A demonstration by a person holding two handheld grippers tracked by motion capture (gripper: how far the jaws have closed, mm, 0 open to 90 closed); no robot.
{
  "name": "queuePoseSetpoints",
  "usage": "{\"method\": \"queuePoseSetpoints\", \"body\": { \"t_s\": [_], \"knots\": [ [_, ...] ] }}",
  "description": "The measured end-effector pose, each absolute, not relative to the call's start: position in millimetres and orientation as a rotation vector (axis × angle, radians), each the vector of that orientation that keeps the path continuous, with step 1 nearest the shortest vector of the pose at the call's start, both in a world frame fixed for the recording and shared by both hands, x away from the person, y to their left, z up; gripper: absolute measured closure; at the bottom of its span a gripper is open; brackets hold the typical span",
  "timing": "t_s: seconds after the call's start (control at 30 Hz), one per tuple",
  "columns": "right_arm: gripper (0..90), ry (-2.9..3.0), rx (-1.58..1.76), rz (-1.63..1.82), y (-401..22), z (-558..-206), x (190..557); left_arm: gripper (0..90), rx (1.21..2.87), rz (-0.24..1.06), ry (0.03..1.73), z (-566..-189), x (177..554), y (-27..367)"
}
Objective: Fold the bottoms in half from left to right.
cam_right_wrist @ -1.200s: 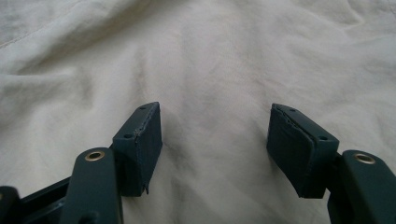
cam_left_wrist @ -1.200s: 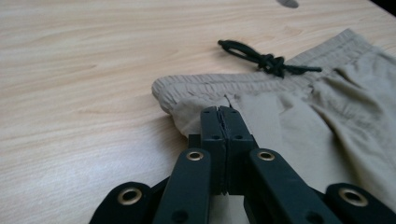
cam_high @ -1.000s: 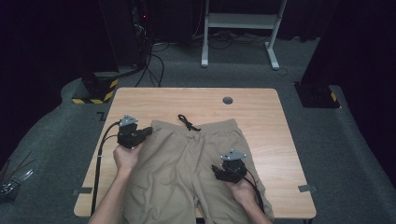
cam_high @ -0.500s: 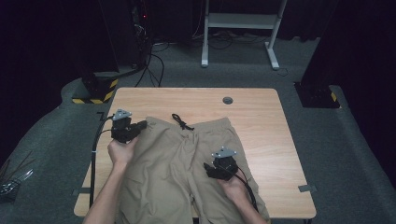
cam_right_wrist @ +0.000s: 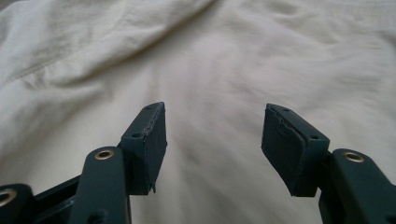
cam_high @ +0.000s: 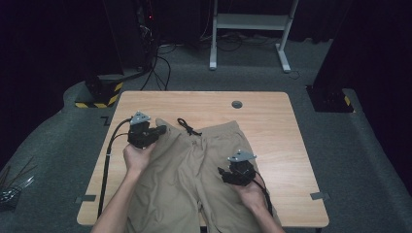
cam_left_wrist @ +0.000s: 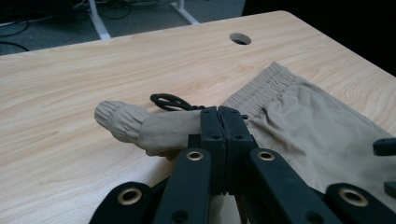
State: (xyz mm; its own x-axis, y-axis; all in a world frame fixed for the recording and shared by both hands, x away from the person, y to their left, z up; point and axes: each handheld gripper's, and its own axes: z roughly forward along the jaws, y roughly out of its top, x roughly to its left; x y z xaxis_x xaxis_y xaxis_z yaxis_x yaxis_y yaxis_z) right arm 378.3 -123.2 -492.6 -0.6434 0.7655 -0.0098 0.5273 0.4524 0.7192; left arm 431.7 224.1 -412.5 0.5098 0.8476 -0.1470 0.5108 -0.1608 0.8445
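My left gripper [cam_left_wrist: 223, 122] is clamped tight on the waistband corner of the khaki shorts [cam_high: 194, 179], which lie spread across the wooden table [cam_high: 272, 121]. My right gripper [cam_right_wrist: 212, 140] hovers over the shorts' leg fabric, its jaws apart and just closing a little, nothing between them.

Both forearms enter from the lower edge of the high view, bare and a little bent toward each other. The left hand [cam_high: 137, 156] holds the left gripper [cam_high: 160, 130] forward and to the left side; its jaws are pressed fully together – a fold of cloth is pinched between them. The right hand [cam_high: 250, 189] carries the right gripper [cam_high: 222, 174] nearer to the body, and it points toward the left. Its jaws stand wide apart with nothing between them – they have just been closing a little.
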Motion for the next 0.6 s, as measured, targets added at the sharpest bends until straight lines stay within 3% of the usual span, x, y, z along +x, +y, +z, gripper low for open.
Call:
{"method": "queuePoseSetpoints", "body": {
  "t_s": [0.33, 0.6],
  "knots": [
    [38.0, 2.340, 1.195, 0.931, -173, -500, 391, 89.4, 1.830, 0.443, 1.104, -408, 433, 214],
    [36.5, 2.345, 1.191, 0.934, -176, -518, 393, 89.5, 1.842, 0.436, 1.065, -404, 433, 202]
  ]
}}
